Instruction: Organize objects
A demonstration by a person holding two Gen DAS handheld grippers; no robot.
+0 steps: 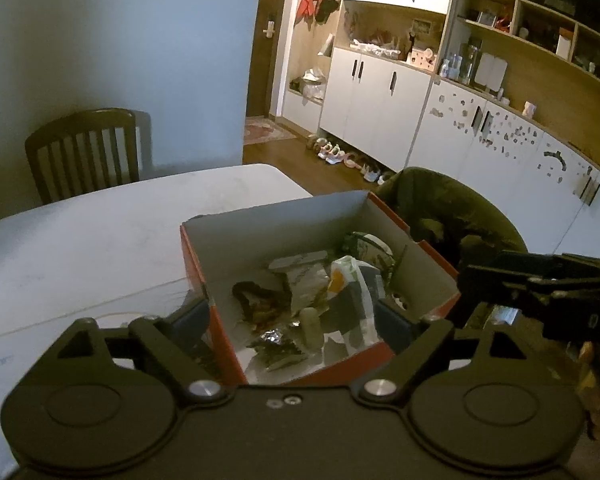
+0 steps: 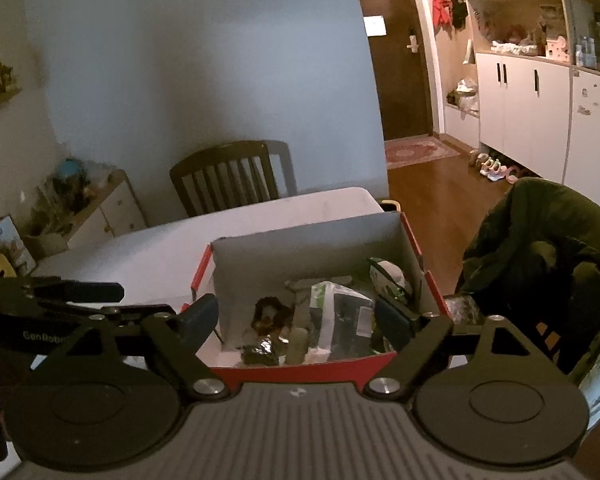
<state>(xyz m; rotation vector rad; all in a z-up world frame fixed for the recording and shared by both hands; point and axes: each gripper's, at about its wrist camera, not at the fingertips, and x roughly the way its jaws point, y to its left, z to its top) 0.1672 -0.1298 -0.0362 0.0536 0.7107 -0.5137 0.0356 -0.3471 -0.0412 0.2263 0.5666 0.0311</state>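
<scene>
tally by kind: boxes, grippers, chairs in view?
Boxes: 1, the red cardboard box holding mixed items
Grippers: 2, left gripper and right gripper, both open
Chairs: 2, wooden chair and cloth-draped chair
Total: 5

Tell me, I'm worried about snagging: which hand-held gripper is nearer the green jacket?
Right. The right hand-held gripper is beside the green jacket, at the box; the left hand-held gripper is beyond it, toward the table.

Both grippers sit side by side, level and pointing forward, the left gripper (image 1: 300,320) and the right gripper (image 2: 298,322) each with fingers spread wide, holding nothing.
</scene>
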